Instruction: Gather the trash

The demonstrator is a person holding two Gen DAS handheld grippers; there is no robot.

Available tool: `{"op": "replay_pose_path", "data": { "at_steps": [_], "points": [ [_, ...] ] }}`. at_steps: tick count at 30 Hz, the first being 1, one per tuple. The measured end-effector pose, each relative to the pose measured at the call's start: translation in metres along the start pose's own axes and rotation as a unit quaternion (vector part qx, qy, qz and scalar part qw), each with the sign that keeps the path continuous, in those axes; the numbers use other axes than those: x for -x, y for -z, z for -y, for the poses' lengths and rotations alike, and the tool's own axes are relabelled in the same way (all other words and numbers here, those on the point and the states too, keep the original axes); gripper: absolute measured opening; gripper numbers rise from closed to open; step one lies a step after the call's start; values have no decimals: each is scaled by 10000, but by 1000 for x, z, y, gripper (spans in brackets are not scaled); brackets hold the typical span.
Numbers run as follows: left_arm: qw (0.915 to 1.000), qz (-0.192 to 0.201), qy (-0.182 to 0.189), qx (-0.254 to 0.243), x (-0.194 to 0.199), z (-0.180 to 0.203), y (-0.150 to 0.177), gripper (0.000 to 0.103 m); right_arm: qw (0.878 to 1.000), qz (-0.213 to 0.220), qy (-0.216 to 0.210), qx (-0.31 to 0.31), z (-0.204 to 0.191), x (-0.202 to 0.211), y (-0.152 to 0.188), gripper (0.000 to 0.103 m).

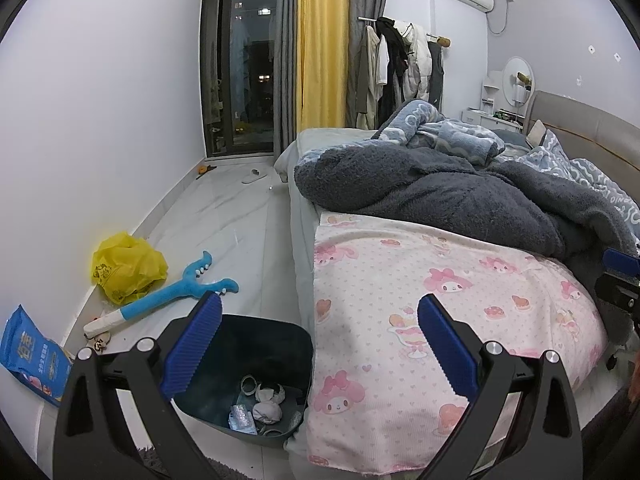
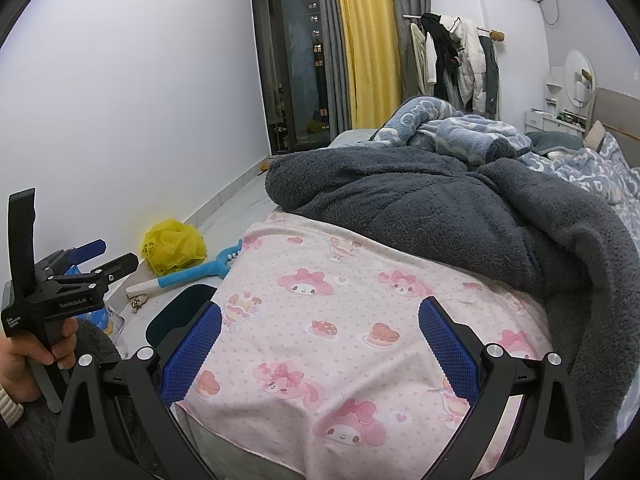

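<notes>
Both my tongs, left gripper [image 1: 320,344] and right gripper [image 2: 320,344], are spread wide and holding nothing, hovering by the bin [image 1: 244,376] at the bed's foot. The bin's already got a few bits in it, two wadded balls plus some wrappers. Still left beyond the bin: one yellow bag [image 1: 128,268], one blue packet [image 1: 30,356], one blue toy [image 1: 168,296].

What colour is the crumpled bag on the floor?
Yellow: the crumpled bag shows best in the left wrist view.
</notes>
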State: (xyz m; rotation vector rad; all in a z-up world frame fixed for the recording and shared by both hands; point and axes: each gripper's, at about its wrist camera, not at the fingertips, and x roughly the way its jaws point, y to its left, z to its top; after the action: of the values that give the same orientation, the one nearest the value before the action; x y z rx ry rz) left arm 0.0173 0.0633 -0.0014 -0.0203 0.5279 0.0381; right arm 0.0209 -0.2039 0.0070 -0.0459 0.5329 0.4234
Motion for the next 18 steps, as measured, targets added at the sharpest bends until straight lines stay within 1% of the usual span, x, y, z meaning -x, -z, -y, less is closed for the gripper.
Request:
{"op": "replay_pose_path", "data": {
  "at_steps": [18],
  "points": [
    [10000, 4, -3, -5, 0, 1, -1, 100, 10000, 2, 11, -10, -1, 0, 0, 100]
  ]
}}
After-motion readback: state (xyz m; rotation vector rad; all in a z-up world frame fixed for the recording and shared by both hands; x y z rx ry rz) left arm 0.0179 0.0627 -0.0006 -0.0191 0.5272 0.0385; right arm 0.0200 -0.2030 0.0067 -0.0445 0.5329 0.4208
